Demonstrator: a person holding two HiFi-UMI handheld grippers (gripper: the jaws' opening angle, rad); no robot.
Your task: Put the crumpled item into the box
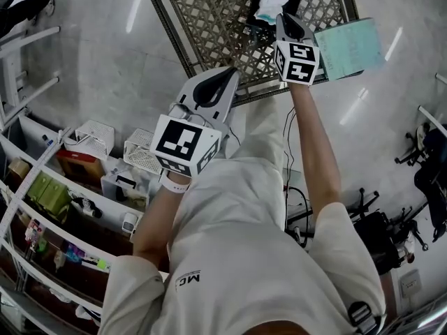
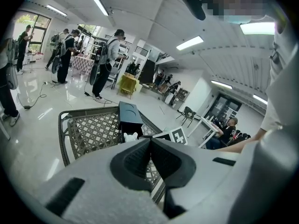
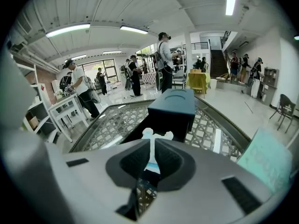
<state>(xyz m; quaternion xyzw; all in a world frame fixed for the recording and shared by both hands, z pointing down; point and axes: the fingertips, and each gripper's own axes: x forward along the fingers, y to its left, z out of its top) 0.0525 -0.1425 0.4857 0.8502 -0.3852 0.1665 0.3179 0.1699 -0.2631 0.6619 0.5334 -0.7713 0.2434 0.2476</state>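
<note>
- the left gripper (image 2: 150, 141) hangs closest to the body, at the near edge of the table (image 1: 209, 19). its jaws are pressed together with nothing between them, and it seems to take no part in the work.
- the right gripper (image 3: 153, 141) reaches further out over the table's lattice top. its jaws are clamped on the white crumpled item (image 3: 156, 135), and a lobed bit of it pokes out past the tips.
- the crumpled item is held at the near side of the dark box (image 3: 170, 107), in front of its raised upper part. the head view puts it over the box's near end, but i cannot tell whether it has crossed the rim.
- judging from this, the pick-up and the carry to the box are done. what is left is to push or lower the item fully inside, open the jaws and draw the right gripper clear. the item is not yet let go.
- a pale green sheet (image 1: 349, 47) lies at the table's right edge, just beside the right gripper, and is untouched.
- far off, people stand about the room.
</note>
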